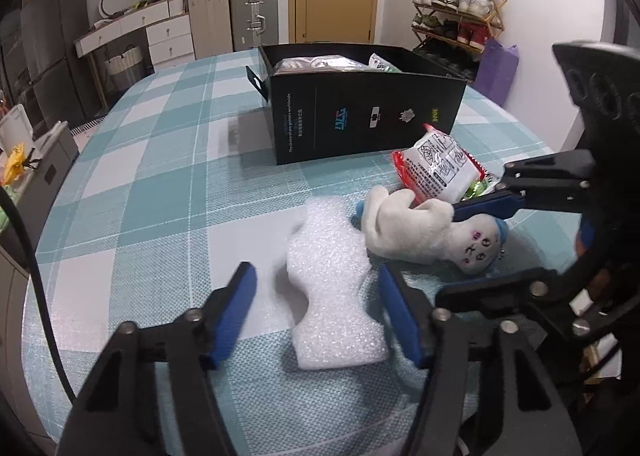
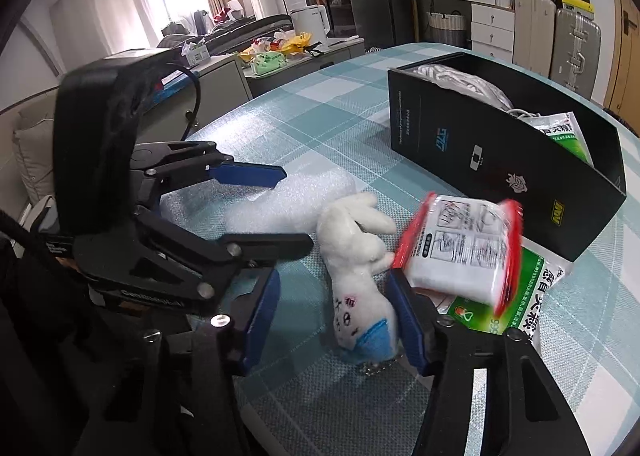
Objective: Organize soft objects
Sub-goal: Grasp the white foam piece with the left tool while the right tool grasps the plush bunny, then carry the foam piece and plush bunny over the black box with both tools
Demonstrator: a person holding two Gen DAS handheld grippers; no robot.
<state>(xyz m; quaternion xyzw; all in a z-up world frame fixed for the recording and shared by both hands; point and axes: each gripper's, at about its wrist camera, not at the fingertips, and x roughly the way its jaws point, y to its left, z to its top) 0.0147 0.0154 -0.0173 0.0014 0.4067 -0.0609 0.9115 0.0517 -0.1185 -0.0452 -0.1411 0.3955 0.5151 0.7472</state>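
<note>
A white foam piece (image 1: 334, 288) lies on the checked tablecloth between the open fingers of my left gripper (image 1: 318, 276). A white plush toy with a blue cap (image 1: 436, 232) lies to its right, and in the right wrist view the plush (image 2: 356, 280) sits between the open fingers of my right gripper (image 2: 334, 290). A red and white packet (image 2: 464, 248) rests against the plush on a green and white packet (image 2: 508, 304). A black box (image 1: 360, 116) holding soft items stands behind. The foam (image 2: 260, 204) shows past the plush.
The table's edge curves close on the left (image 1: 44, 216). Each gripper shows in the other's view, my right one (image 1: 520, 240) and my left one (image 2: 260, 212), close together. Suitcases (image 1: 252, 12), drawers and a shoe rack (image 1: 456, 12) stand beyond the table.
</note>
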